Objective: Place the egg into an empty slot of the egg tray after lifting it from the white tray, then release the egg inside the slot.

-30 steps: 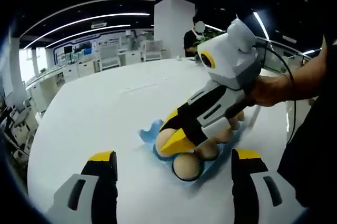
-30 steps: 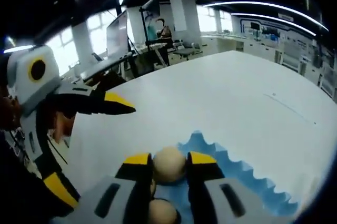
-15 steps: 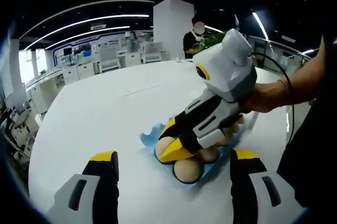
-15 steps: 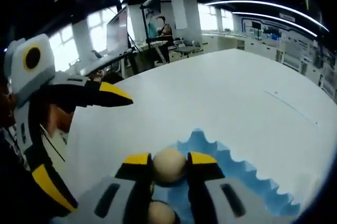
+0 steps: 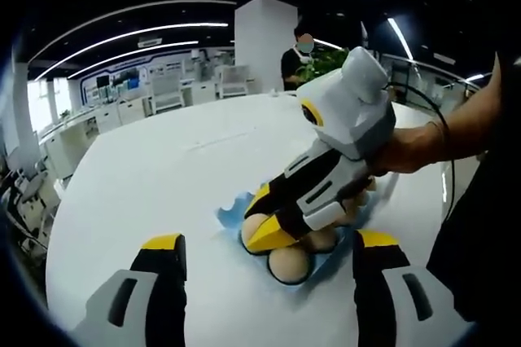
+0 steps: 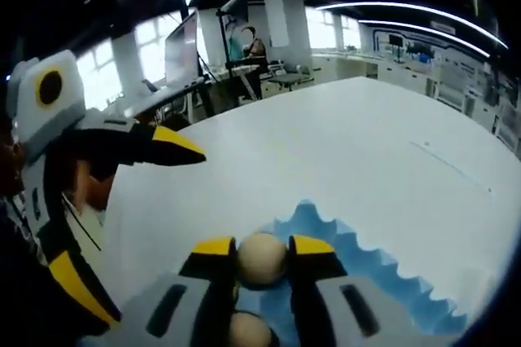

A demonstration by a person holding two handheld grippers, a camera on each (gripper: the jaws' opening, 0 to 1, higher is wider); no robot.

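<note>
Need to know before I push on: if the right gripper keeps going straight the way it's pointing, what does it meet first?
The right gripper, shut on the egg, points down at the blue egg tray; the tray comes first, though depth is unclear.

We see a big white table (image 5: 163, 168). At 12 o'clock stands a white pillar (image 5: 264, 41). Long ceiling lights (image 5: 138, 31) glow at 11 o'clock. Desks and chairs (image 5: 167, 86) wait near bright windows (image 6: 159, 46).

Long ceiling lights (image 5: 130, 33) shine bright from above, and windows (image 6: 151, 41) glow white. The white desk (image 5: 155, 172) looks very bright. Straight lines bend near the edges. Far things look a bit blurry.
</note>
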